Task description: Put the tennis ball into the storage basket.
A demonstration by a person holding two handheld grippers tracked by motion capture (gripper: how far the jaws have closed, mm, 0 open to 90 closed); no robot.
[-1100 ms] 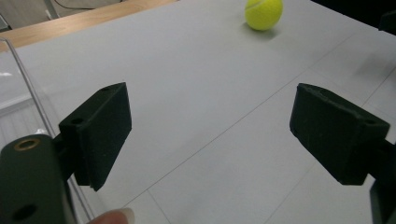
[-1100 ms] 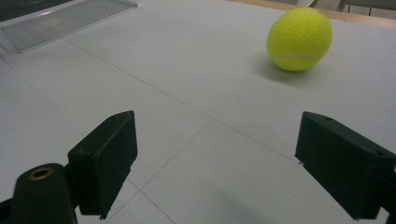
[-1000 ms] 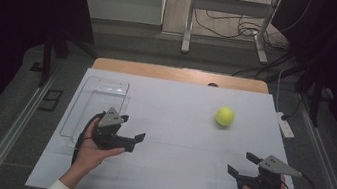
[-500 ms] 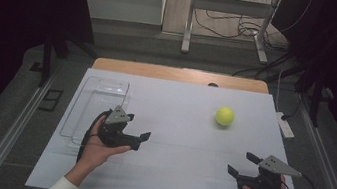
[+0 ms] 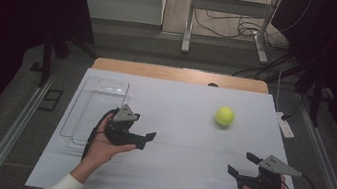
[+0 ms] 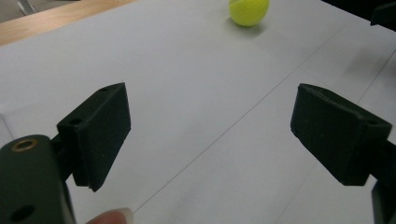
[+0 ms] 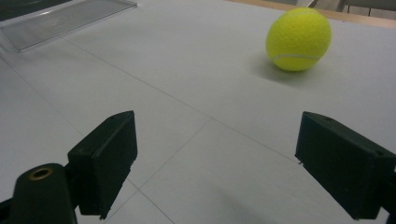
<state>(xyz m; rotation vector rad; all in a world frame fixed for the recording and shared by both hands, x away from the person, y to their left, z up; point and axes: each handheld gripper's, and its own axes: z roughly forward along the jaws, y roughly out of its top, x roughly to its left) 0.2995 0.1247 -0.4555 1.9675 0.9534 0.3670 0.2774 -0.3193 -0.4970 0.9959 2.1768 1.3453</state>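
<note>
Fingers of left gripper (image 5: 145, 140) and right gripper (image 5: 242, 164) spread wide, empty; tennis ball (image 5: 224, 116) ahead, likely the target.

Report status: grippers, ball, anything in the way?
Left gripper open, empty, beside clear tray. Right gripper open, empty, near table edge. Tennis ball sits apart on white table, untouched. Path to ball clear.

White table (image 5: 184, 178), grey floor (image 5: 128, 43), metal stand (image 5: 228, 17), dark surroundings
</note>
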